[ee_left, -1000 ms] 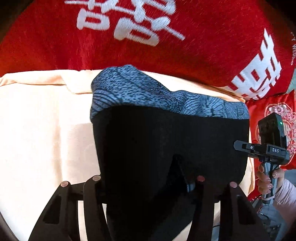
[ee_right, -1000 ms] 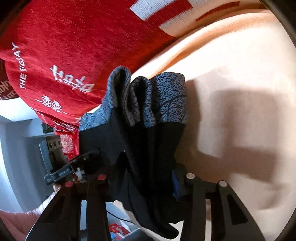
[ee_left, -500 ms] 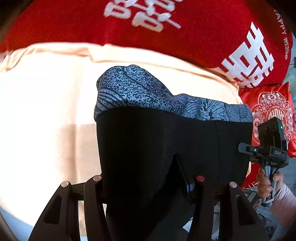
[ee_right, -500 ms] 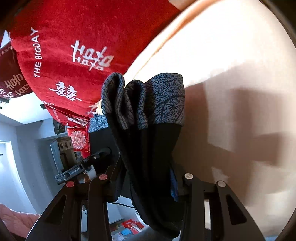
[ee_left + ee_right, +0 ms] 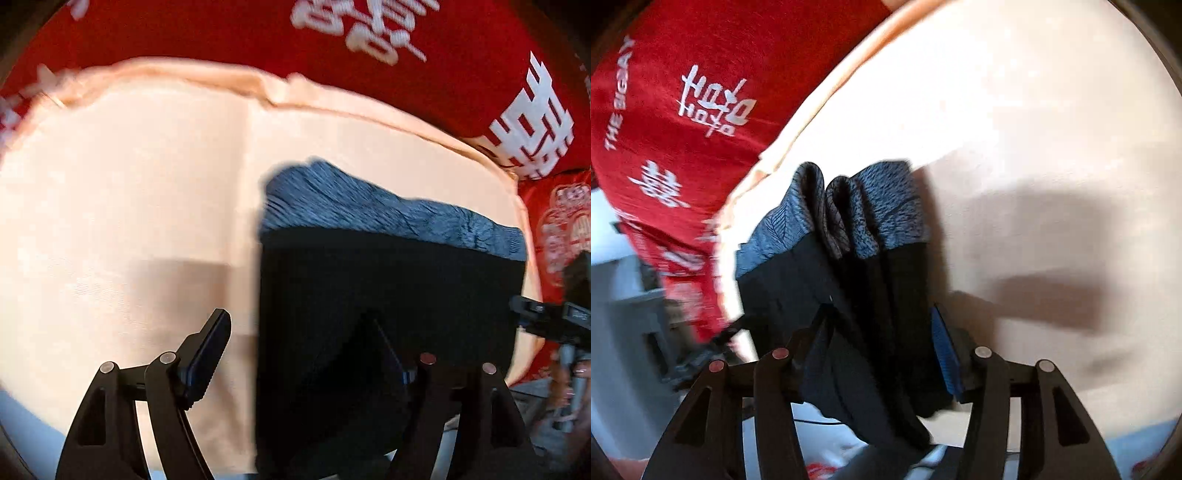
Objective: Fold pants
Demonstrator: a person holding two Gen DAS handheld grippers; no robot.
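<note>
- A pale peach cloth (image 5: 147, 184) covered the work surface, with a stitched hem along its far edge and soft grey shadows lying across it.
- A red blanket (image 5: 229, 33) printed with large white Chinese characters lay beyond the far edge of the peach cloth.
- In the right wrist view, the same red fabric showed white lettering reading "THE BIG DAY."
- A red cushion (image 5: 565, 229) with a pale ornamental pattern sat at the right edge, blurred.

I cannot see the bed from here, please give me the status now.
Left gripper fingers open, black pants with grey patterned waistband beside one finger. Right gripper shut on the pants. Peach sheet underneath; nothing in the way.
</note>
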